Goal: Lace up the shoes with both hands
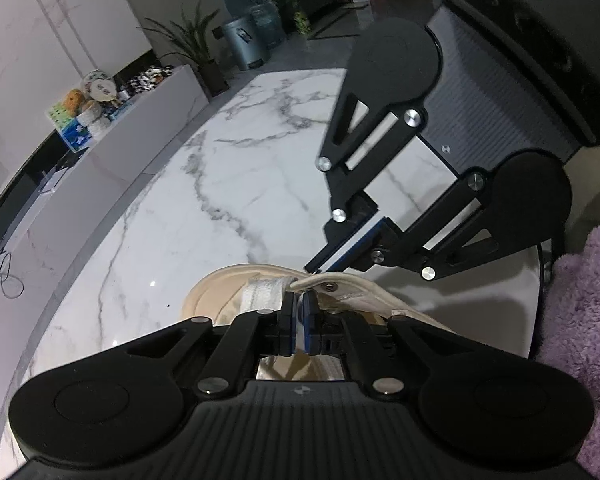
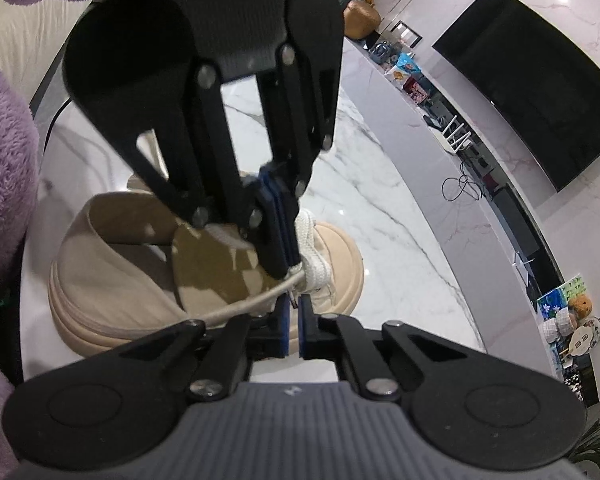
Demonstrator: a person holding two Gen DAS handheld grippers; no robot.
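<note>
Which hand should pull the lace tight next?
Probably the left. The left gripper has its jaws shut on the white lace over the shoe. The right gripper is shut too, but no lace clearly shows in it.

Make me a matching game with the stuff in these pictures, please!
Things:
1. shoe
2. lace
3. table
4. fluffy sleeve

Colours:
A. purple
B. white with grey veins
C. beige
D. white

Pairs: 1-C, 2-D, 3-B, 4-A
</note>
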